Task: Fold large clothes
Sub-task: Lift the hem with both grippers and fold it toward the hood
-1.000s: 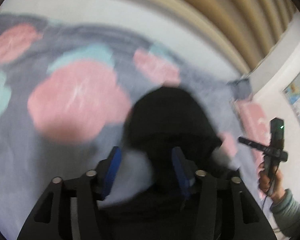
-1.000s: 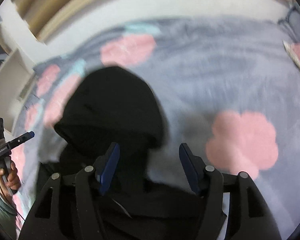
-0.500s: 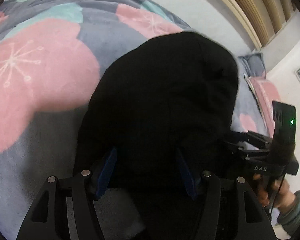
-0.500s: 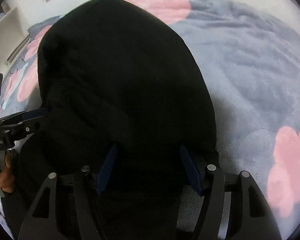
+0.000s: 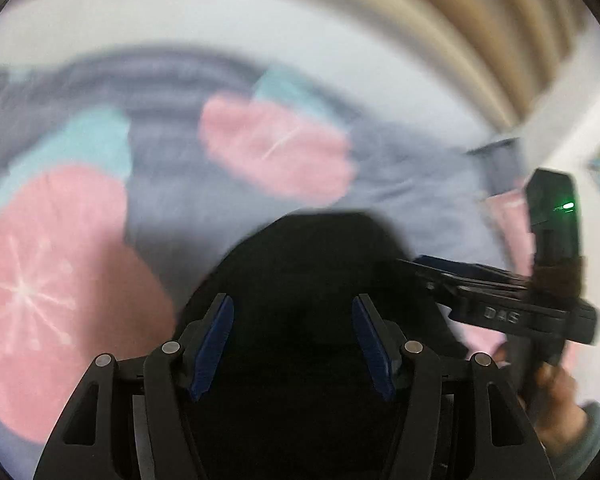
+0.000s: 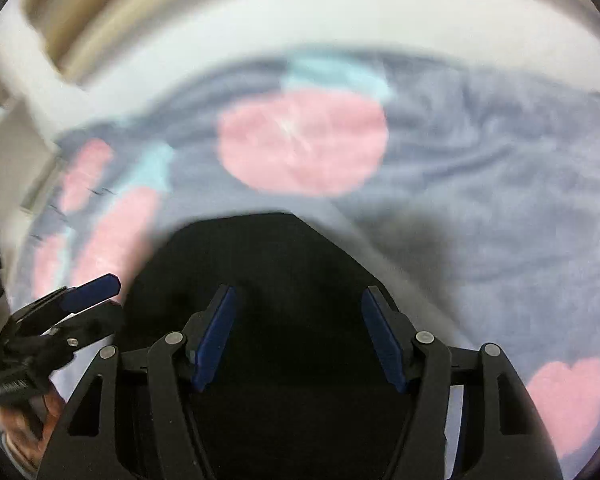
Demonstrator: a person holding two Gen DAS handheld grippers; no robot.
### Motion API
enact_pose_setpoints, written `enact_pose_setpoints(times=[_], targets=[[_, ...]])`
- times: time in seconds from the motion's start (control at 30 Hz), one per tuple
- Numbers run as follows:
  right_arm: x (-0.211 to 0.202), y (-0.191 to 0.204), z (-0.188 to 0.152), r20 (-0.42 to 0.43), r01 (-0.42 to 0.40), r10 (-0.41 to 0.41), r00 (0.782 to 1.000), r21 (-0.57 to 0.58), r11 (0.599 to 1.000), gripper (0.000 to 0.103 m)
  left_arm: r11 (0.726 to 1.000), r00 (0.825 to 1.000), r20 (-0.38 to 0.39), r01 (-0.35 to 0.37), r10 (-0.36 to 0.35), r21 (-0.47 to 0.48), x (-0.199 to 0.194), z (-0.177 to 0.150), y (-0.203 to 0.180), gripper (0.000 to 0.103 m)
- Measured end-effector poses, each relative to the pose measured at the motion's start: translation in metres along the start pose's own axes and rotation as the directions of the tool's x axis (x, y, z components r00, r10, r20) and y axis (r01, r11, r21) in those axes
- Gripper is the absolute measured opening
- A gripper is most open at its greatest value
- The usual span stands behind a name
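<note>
Most of both views was filled by a fleecy grey blanket printed with rounded pink blossoms and pale teal patches, its pile soft and rumpled into shallow folds, though blur smeared the detail. Behind it ran a plain white wall and ribbed beige curtain folds. On the blanket lay the black garment, a matte, dark mound with a rounded top edge in the left wrist view and a flatter, angular top in the right; it reached back between the fingers of both tools.

The left gripper stood with its blue-padded jaws apart, black cloth lying between them; whether the pads pressed on it could not be told. The right gripper showed the same, jaws spread with the garment between and contact unclear. Each tool appeared in the other's view, held by a hand in a grey-green sleeve cuff, a small green light glowing on its body.
</note>
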State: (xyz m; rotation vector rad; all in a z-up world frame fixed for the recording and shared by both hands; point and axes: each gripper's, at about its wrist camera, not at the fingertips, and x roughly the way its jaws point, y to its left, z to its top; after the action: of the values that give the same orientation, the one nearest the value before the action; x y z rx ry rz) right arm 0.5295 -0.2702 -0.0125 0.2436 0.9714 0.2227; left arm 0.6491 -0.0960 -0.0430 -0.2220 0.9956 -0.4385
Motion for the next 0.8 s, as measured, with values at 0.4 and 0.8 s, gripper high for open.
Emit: enact_pose_setpoints(times=[0.4,0.8], targets=[[-0.051,-0.022,-0.039,0.029,-0.080,0.082,0.996,-0.083,0.993,0.069,0.996,0.995,0.041,0.089,-0.089,0.010,-0.035,-0.035,0.019,0.063],[-0.020,-0.045,-0.091,-0.122,-0.017,0.003,0.993,-0.115,0.993,0.069,0.996,0.987,-0.158,-0.001,-0.013,-0.091,-0.008,-0.073,0.059,0.069]])
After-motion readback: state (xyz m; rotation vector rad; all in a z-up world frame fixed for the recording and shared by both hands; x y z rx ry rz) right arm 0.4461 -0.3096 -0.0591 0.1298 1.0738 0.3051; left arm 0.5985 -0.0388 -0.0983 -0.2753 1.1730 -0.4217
